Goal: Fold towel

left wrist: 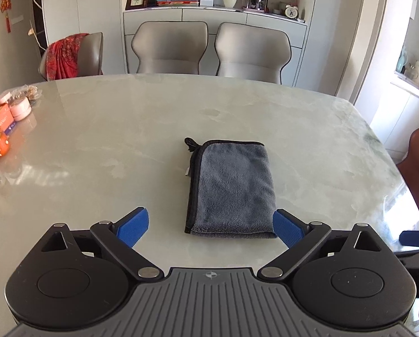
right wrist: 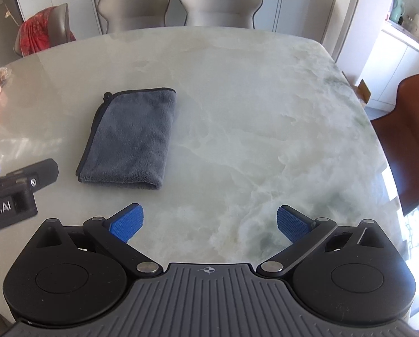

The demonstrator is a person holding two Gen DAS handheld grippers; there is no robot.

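A grey towel (left wrist: 231,188) with black edging lies folded into a small rectangle on the marble table (left wrist: 97,146); its hanging loop is at the far left corner. It also shows in the right wrist view (right wrist: 130,139). My left gripper (left wrist: 211,228) is open and empty, just short of the towel's near edge. My right gripper (right wrist: 209,224) is open and empty over bare table, to the right of the towel and nearer than it. The left gripper's body (right wrist: 15,193) shows at the left edge of the right wrist view.
Pink jars (left wrist: 20,108), an orange box and small toys sit at the table's left edge. Two grey chairs (left wrist: 170,47) stand behind the far edge, one with a red cloth (left wrist: 64,56) at far left. A brown chair (right wrist: 405,137) stands at the right.
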